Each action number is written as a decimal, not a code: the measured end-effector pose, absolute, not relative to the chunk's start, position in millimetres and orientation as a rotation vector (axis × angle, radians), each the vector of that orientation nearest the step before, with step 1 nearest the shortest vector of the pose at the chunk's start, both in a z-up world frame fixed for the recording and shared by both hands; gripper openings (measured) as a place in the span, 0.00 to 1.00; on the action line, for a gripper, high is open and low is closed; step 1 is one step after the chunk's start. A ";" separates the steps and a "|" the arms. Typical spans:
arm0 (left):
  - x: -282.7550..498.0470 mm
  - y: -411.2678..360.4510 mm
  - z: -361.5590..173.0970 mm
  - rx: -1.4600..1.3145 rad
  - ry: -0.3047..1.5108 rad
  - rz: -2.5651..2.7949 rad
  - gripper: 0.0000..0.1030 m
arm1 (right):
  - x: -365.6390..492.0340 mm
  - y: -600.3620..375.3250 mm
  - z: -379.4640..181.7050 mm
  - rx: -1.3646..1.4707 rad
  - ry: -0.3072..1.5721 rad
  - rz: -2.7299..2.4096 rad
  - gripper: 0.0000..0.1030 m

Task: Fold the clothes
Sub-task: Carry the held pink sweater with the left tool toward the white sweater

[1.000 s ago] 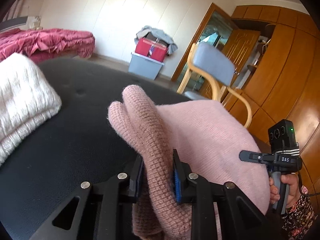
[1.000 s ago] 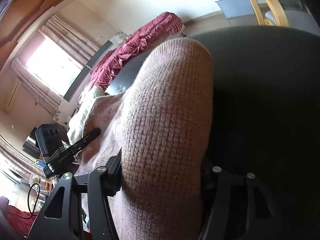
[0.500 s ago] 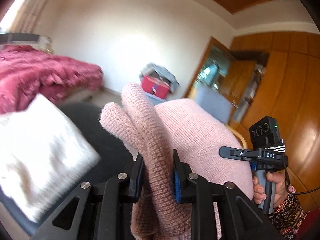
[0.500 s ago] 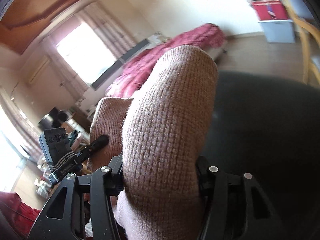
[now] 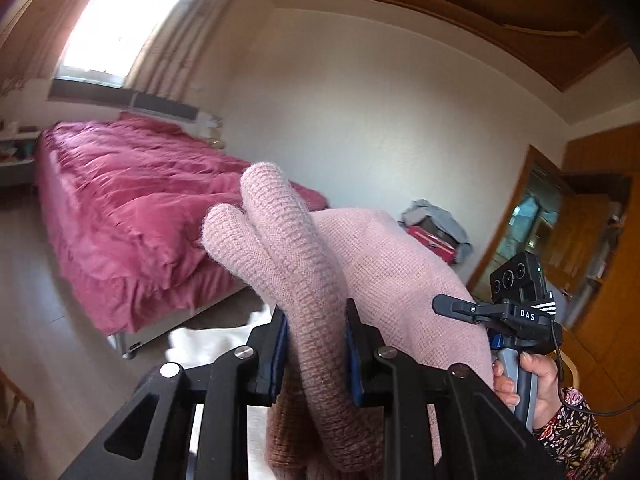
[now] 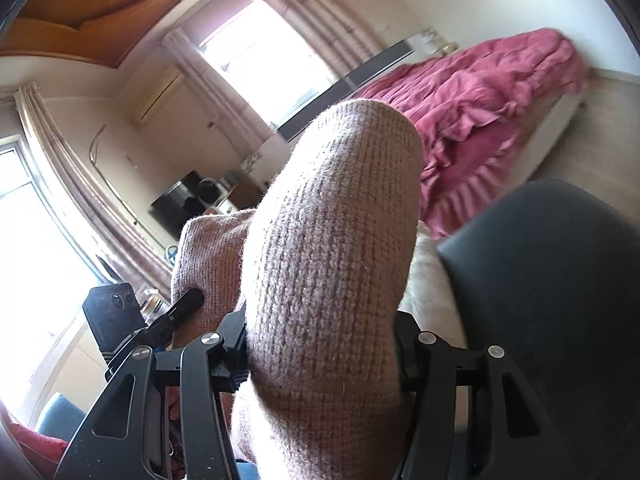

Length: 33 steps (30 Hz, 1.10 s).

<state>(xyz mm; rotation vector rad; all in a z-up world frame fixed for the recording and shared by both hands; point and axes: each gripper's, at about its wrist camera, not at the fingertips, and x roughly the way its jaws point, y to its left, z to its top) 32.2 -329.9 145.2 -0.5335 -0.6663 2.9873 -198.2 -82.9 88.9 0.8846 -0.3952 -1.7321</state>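
Note:
A folded pink knit sweater (image 5: 380,280) hangs in the air between both grippers. My left gripper (image 5: 316,344) is shut on a thick fold of it, and rounded knit rolls stick up past the pads. My right gripper (image 6: 320,344) is shut on a wider bundle of the same pink knit sweater (image 6: 332,240), which fills the gap between its fingers. In the left wrist view the right gripper's black body (image 5: 516,316) shows beside the sweater, held by a hand (image 5: 532,384) in a floral sleeve. The left gripper's body (image 6: 116,316) shows low left in the right wrist view.
A folded white knit garment (image 6: 428,280) lies on the black padded surface (image 6: 552,280) below the sweater. A bed with a crimson cover (image 5: 132,200) stands beyond, under a window (image 5: 120,20). A red and grey storage box (image 5: 436,236) sits by the wooden door (image 5: 560,232).
Both grippers have lifted the pink sweater off the black surface and swung it left, toward the bed and window. The white garment has dropped low in view. The grips are unchanged.

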 end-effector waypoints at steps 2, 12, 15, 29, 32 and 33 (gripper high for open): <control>25.2 -349.8 123.8 -0.610 -0.738 2.999 0.23 | -221.8 -109.9 67.9 0.935 -0.398 -1.687 0.54; 8.5 -380.5 31.0 -0.694 -0.965 2.939 0.28 | -284.6 -127.8 -29.7 1.075 -0.523 -1.564 0.60; 19.5 -377.5 36.5 -0.652 -0.968 2.941 0.28 | -284.1 -128.4 -31.3 1.045 -0.521 -1.557 0.65; 43.8 -337.2 100.7 -0.497 -0.700 3.087 0.27 | -162.9 -133.7 61.9 0.713 -0.060 -1.985 0.62; 30.3 -339.1 76.6 -0.656 -0.697 3.101 0.27 | -142.1 -182.0 60.3 0.716 0.134 -1.960 0.56; 28.2 -343.1 66.0 -0.692 -0.712 3.110 0.27 | -139.2 -195.2 55.4 0.729 0.179 -1.970 0.52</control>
